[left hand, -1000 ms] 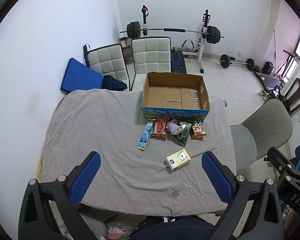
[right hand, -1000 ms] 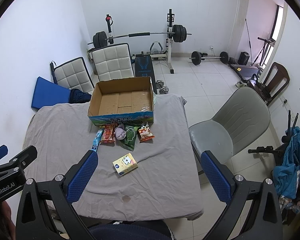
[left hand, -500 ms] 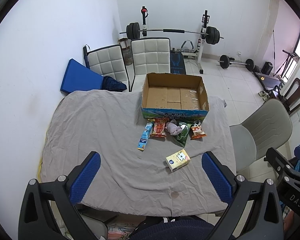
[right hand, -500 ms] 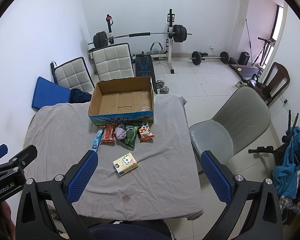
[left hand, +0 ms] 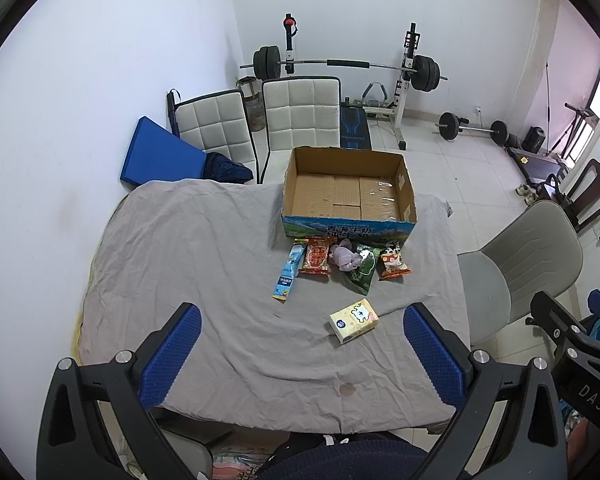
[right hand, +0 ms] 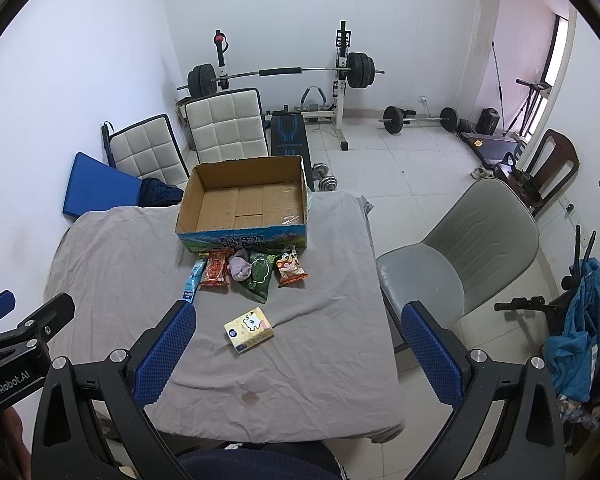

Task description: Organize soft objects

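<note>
In the left wrist view, the left tool [left hand: 302, 354] hangs above the near edge of the counter [left hand: 188, 256] with its blue-padded fingers spread wide and holding nothing; an open cardboard box [left hand: 348, 196] stands at the far side, with a row of snack packets [left hand: 318, 256] and a grey soft toy [left hand: 345, 258] just in front of it, and a yellow tissue pack [left hand: 354, 320] lies nearer, apart from the row. In the right wrist view, the right tool [right hand: 298, 354] is likewise spread wide and empty above the near edge, the tissue pack [right hand: 250, 329] lying between its fingers in the frame, and the left tool [right hand: 24, 336] shows at the left border.
</note>
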`<state>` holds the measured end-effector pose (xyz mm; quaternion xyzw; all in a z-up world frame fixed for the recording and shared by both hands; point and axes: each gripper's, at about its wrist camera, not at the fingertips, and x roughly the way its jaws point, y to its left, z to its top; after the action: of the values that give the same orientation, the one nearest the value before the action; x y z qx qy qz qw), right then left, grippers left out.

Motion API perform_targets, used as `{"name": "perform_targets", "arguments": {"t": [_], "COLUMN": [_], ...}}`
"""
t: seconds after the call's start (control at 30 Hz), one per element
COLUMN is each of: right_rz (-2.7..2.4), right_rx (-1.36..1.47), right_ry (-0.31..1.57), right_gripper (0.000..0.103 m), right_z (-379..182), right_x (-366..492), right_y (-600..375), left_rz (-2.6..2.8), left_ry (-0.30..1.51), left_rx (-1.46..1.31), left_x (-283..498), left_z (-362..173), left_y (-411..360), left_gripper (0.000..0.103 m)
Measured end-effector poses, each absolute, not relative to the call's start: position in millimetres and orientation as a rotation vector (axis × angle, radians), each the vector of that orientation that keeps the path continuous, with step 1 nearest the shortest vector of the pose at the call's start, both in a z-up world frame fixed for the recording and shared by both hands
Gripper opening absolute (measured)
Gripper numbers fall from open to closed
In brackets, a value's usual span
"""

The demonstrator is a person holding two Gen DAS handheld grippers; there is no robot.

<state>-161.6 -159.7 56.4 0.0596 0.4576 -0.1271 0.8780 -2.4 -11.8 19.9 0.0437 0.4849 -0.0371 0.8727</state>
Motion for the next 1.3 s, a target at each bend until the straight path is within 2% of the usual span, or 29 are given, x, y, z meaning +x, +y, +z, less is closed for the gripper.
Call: {"name": "perform_targets", "arguments": {"t": [0.77, 0.9, 1.03, 1.3], "right_rz": [-0.239, -0.234, -0.251, -0.196], "right_rx": [0.143, 0.205, 0.236, 0.229], "right_ry": [0.978, 1.036, 1.169, 1.456], "right_gripper": [0.103, 0.103, 0.103, 0.103], "right_z": [34.8, -2.2, -73.6, -242.3], "right_x": [-147.4, -123.4, -86.3, -46.5], "right_y": [-177.2, -203.1, -235.8, -270.7], "left_rz": [-0.062, -0.051, -0.056, -0.233], "left_ry": [1.020, 1.025, 1.056, 1.339], "left_rx": [0.092, 0.109, 0.192, 0.439], "left_x": [2.7, 28.4, 58.8, 112.2], "left_z": [13.8, -12.4, -62.2, -227.7], "left_y": [-25.6, -34.3, -46.0, -111.1], "left_gripper": [0.103, 0.103, 0.103, 0.103]}}
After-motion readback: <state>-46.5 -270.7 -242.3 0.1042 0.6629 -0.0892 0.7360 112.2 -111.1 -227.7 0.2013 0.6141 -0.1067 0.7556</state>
